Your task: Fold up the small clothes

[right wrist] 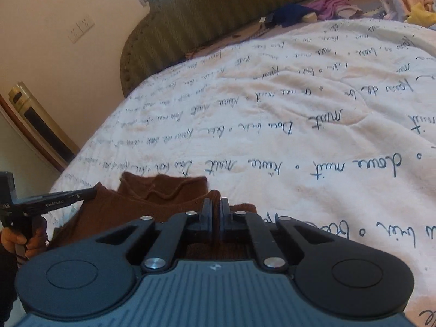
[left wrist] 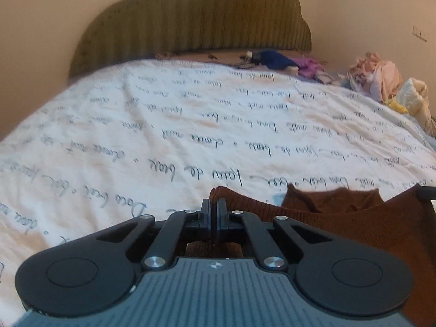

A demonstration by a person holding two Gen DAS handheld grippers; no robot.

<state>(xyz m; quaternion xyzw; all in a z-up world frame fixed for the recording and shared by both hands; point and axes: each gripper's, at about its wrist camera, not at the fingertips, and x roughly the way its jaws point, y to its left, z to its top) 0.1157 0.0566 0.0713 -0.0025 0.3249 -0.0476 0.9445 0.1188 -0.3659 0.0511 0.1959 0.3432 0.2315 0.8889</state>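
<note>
A small brown knitted garment (left wrist: 340, 218) lies at the near edge of a bed, and it also shows in the right wrist view (right wrist: 130, 204). My left gripper (left wrist: 214, 207) is shut on its left edge, with brown cloth between the jaws. My right gripper (right wrist: 215, 207) is shut on its right edge. The left gripper's body (right wrist: 54, 200) and the hand holding it show at the left of the right wrist view. The garment's lower part is hidden behind both grippers.
A white bedspread with handwritten script (left wrist: 190, 125) covers the bed. A green ribbed headboard (left wrist: 196, 21) stands behind. Blue and purple clothes (left wrist: 286, 61) lie near it, and a pile of pink and yellow clothes (left wrist: 381, 79) lies at the right.
</note>
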